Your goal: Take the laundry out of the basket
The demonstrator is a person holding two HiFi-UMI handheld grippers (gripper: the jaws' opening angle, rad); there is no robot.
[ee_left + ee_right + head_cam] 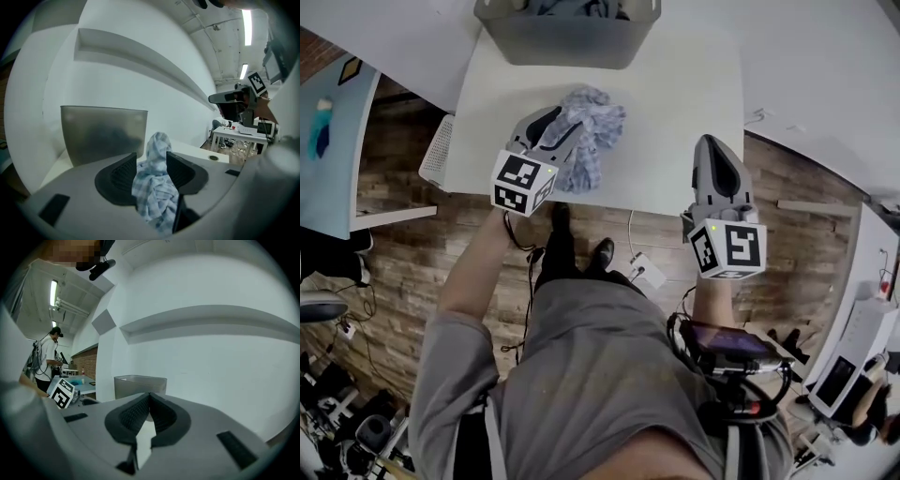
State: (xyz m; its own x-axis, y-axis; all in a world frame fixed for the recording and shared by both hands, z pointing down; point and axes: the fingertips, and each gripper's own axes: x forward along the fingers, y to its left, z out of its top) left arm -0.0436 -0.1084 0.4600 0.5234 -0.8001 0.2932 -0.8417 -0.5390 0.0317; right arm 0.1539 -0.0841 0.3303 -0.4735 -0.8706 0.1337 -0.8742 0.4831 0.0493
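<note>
A blue-and-white checked cloth [592, 131] lies bunched on the white table [675, 112], in front of the grey laundry basket [567, 39]. My left gripper [561, 127] rests against the cloth's left side. In the left gripper view the cloth [154, 183] stands between the parted jaws of the left gripper [151, 157], which is open, with the basket [103, 131] behind. My right gripper [715, 150] hovers at the table's front right edge, shut and empty. In the right gripper view the right gripper [150, 397] points towards the basket [139, 385].
More laundry [581, 7] shows inside the basket. A white mesh object [438, 150] hangs at the table's left edge. A light blue table [333, 141] stands to the left. Wooden floor lies below. A person [47, 362] stands far off to the left.
</note>
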